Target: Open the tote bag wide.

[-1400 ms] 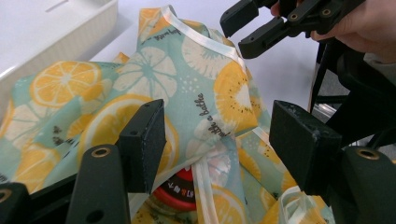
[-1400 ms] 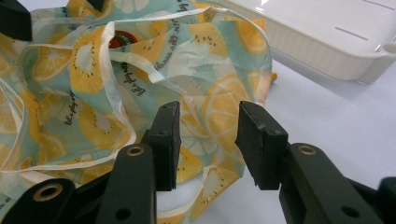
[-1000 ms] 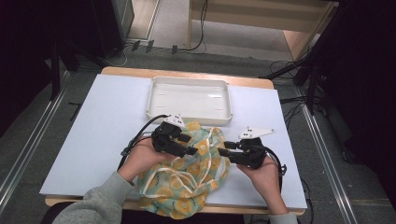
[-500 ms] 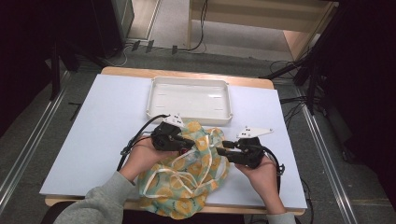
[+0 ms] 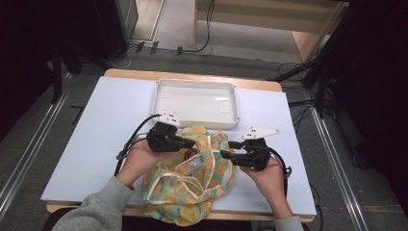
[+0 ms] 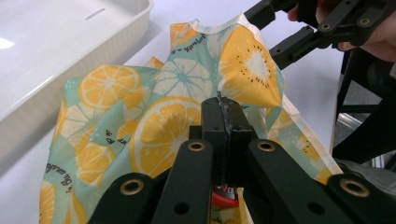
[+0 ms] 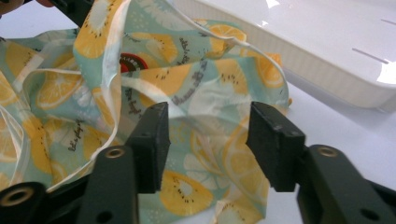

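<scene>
A cloth bag [image 5: 192,183] printed with orange and lemon slices on teal, with white drawstrings, lies crumpled at the table's front edge. My left gripper [image 5: 188,143] is shut on a raised fold of its cloth [image 6: 168,121], holding the mouth up. Something red [image 5: 191,154] shows inside the bag and below the shut jaws [image 6: 225,198]. My right gripper [image 5: 228,149] is open at the bag's right edge, the cloth [image 7: 205,93] lying just beyond and between its pads [image 7: 275,140]. The red thing [image 7: 130,62] peeks through the opening there.
An empty white tray [image 5: 196,83] stands just behind the bag, its rim close to the cloth [image 7: 336,88]. The white table top [image 5: 96,134] is bare to the left and right. The person's hands and grey sleeves come in from the front edge.
My left gripper has pulled the pinched cloth slightly up and to the left. The right gripper has edged a little closer to the bag's right edge.
</scene>
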{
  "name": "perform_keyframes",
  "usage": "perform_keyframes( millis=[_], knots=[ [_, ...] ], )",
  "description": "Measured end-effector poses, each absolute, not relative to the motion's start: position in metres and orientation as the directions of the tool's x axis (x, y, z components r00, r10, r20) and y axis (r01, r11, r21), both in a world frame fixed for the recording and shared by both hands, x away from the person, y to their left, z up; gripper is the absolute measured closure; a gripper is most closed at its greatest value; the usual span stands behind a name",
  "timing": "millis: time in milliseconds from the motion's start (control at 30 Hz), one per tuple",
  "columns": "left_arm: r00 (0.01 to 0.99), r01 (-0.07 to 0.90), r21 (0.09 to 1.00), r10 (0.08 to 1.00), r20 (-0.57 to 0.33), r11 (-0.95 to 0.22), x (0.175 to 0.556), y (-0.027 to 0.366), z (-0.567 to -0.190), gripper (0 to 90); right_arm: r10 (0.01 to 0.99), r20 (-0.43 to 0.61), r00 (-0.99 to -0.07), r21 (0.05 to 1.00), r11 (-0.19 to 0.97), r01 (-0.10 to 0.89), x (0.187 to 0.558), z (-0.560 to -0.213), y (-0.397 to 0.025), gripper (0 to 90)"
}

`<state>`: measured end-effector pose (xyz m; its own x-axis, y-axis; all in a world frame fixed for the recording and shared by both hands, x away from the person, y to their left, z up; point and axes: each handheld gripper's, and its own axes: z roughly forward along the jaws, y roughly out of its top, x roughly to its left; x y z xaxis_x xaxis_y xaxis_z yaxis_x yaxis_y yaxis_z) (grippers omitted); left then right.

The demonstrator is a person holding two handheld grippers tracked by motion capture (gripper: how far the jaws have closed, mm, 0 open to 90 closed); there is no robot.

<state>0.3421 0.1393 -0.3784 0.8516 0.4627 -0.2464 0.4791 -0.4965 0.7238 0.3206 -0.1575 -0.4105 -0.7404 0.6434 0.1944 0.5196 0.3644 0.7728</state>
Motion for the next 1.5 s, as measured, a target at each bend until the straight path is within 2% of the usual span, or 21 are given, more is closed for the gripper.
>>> perform_keyframes(
  millis=[100, 200, 267, 433, 500, 1067, 1233, 1500],
  knots=[
    [0.852, 0.479, 0.73, 0.457, -0.255, -0.487, 0.342, 0.142, -0.376, 90.0, 0.639, 0.197, -0.744, 0.777, 0.361, 0.516, 0.323, -0.407, -0.153, 43.4],
    [0.851, 0.485, 0.733, 0.452, -0.268, -0.478, 0.342, 0.144, -0.375, 90.0, 0.631, 0.206, -0.748, 0.779, 0.357, 0.516, 0.326, -0.407, -0.146, 43.2],
    [0.853, 0.481, 0.736, 0.449, -0.267, -0.477, 0.341, 0.146, -0.374, 90.0, 0.624, 0.206, -0.754, 0.77, 0.372, 0.519, 0.327, -0.408, -0.141, 49.0],
    [0.849, 0.485, 0.738, 0.456, -0.267, -0.469, 0.341, 0.152, -0.372, 90.0, 0.61, 0.171, -0.773, 0.756, 0.422, 0.5, 0.325, -0.41, -0.134, 79.5],
    [0.847, 0.485, 0.738, 0.46, -0.265, -0.468, 0.341, 0.158, -0.371, 90.0, 0.608, 0.164, -0.777, 0.751, 0.434, 0.498, 0.323, -0.409, -0.135, 85.2],
    [0.787, 0.541, 0.743, 0.548, -0.283, -0.394, 0.35, 0.213, -0.366, 90.0, 0.6, 0.149, -0.786, 0.76, 0.44, 0.479, 0.304, -0.401, -0.153, 87.5],
    [0.775, 0.547, 0.737, 0.574, -0.265, -0.398, 0.355, 0.219, -0.37, 90.0, 0.592, 0.149, -0.792, 0.759, 0.445, 0.475, 0.303, -0.401, -0.153, 88.6],
    [0.752, 0.581, 0.713, 0.593, -0.287, -0.392, 0.371, 0.221, -0.389, 90.0, 0.588, 0.157, -0.793, 0.741, 0.461, 0.489, 0.304, -0.407, -0.151, 90.0]
  ],
)
